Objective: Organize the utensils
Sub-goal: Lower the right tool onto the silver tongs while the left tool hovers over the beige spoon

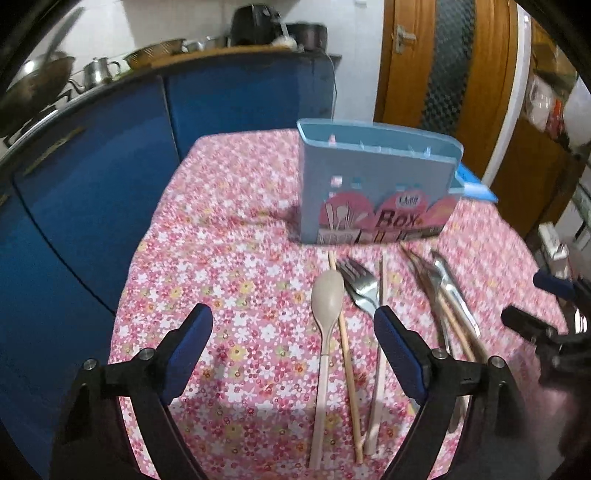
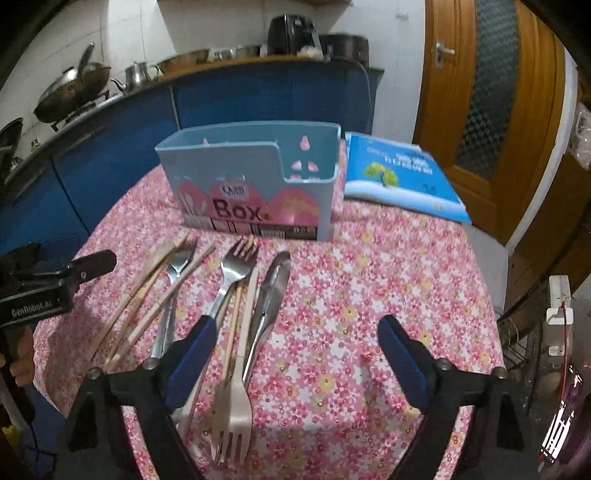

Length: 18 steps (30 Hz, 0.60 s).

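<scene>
pink floral tablecloth, blue box (pink label)

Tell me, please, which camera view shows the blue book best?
The right wrist view: the blue book lies there fully visible on the flowered cloth, right of the utensil box, cover picture facing up. In the left wrist view only a small corner sticks out behind the box.

A home kitchen. A wok, kettle and air fryer crowd the far counter above blue cabinets. A wooden door stands far right.
</scene>
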### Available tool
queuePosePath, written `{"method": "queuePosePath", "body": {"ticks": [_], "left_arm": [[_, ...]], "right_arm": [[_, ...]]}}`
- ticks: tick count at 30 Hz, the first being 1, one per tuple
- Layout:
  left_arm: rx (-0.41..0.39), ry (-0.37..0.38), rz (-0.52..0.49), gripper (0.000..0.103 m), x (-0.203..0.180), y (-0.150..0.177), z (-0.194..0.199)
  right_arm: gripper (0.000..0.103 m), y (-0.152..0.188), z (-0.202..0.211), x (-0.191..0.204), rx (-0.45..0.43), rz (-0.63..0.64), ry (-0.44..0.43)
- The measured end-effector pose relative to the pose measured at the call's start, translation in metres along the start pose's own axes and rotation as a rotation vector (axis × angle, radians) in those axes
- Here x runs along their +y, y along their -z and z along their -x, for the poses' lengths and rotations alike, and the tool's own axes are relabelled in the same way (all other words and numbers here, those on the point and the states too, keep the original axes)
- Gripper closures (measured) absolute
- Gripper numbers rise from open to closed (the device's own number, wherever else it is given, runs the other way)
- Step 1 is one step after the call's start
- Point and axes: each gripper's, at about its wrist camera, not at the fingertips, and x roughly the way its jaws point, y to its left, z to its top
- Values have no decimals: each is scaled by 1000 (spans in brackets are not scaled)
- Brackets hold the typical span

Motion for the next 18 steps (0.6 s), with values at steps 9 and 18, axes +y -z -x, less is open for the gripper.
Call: {"method": "queuePosePath", "body": {"ticks": [9, 18], "left_arm": [[175, 30, -8, 34, 4, 1, -34], [230, 7, -56, 39, 1, 2, -49]], "right_arm": [[42, -14, -28, -5, 180, 1, -55], [70, -20, -37, 5, 248, 39, -113]]}}
